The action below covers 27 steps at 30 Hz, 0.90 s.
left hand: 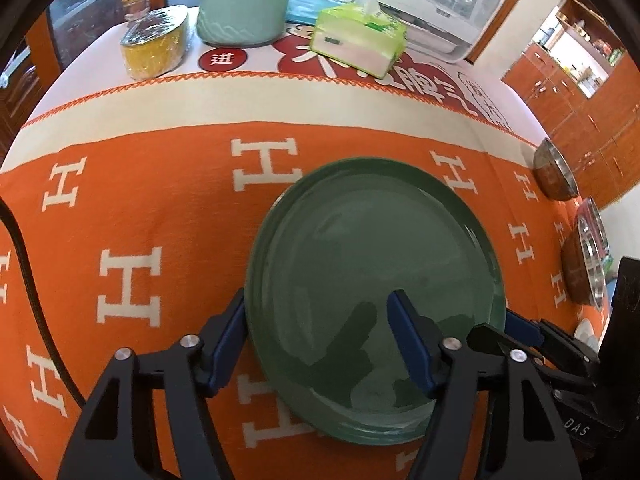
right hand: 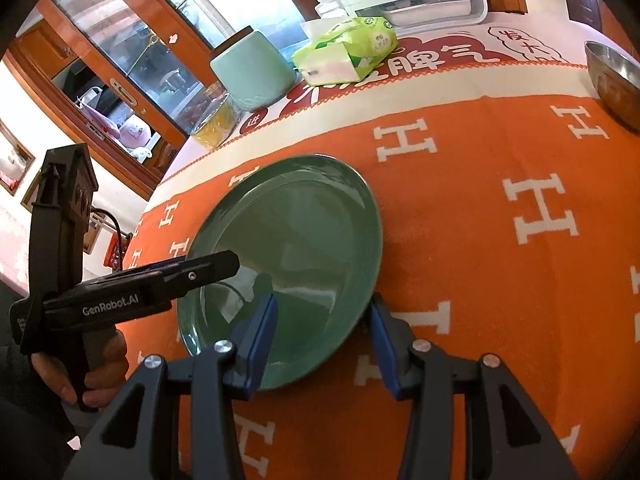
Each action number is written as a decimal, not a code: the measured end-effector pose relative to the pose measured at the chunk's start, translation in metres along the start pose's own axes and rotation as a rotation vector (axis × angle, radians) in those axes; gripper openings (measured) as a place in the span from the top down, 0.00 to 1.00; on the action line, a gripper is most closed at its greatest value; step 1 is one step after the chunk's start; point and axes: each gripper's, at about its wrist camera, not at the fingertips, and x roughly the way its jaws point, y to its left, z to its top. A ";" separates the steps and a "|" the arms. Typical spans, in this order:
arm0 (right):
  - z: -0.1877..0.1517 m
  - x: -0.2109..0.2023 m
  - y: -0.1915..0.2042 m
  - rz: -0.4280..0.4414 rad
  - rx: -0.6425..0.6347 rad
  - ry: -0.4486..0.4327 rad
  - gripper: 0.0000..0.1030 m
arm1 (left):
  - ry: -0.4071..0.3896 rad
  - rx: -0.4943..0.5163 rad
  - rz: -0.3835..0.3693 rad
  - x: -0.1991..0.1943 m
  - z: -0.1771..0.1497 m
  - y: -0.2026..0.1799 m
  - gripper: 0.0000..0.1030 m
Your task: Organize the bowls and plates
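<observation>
Green glazed plate (left hand: 372, 280) is seen at lower centre of the left wrist view, lying on the orange H-patterned cloth (left hand: 160, 208) that covers the bench. Left tool (left hand: 316, 344) is spread wide, one blue pad just outside the plate's left rim, the other above the plate's inside; nothing is clamped. In the right wrist view the plate (right hand: 296, 256) sits at centre, and the right tool (right hand: 322, 344) is likewise spread wide, its left pad over the plate's inside and its right pad just outside the rim; contact with the rim cannot be told. The left tool is also seen at left of that frame, reaching over the plate's far edge.

Steel bowls are seen at the right edge of the left view: one bowl (left hand: 556, 176) higher up, a second steel bowl (left hand: 588, 256) below it. A mint canister (left hand: 244, 4), a tissue pack (left hand: 360, 36), a yellow tin (left hand: 156, 44) and a white appliance (left hand: 444, 0) are lined along the top.
</observation>
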 end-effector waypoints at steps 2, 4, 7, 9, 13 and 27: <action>0.000 -0.001 -0.004 -0.018 0.017 -0.004 0.69 | -0.004 -0.006 0.013 -0.001 0.000 0.002 0.47; 0.000 -0.001 -0.010 -0.016 0.046 -0.011 0.81 | -0.009 -0.009 0.036 -0.001 -0.001 0.003 0.52; -0.001 -0.002 -0.020 0.013 0.085 -0.014 0.86 | -0.010 -0.007 0.076 -0.001 -0.001 0.000 0.54; -0.001 -0.002 -0.021 0.015 0.090 -0.013 0.86 | -0.012 0.001 0.105 -0.001 -0.002 -0.001 0.58; -0.001 -0.002 -0.018 -0.004 0.086 -0.007 0.86 | -0.011 -0.050 0.094 -0.004 -0.001 0.008 0.68; -0.016 -0.015 -0.019 -0.027 0.137 0.071 0.89 | 0.039 -0.076 0.090 -0.020 -0.023 0.005 0.74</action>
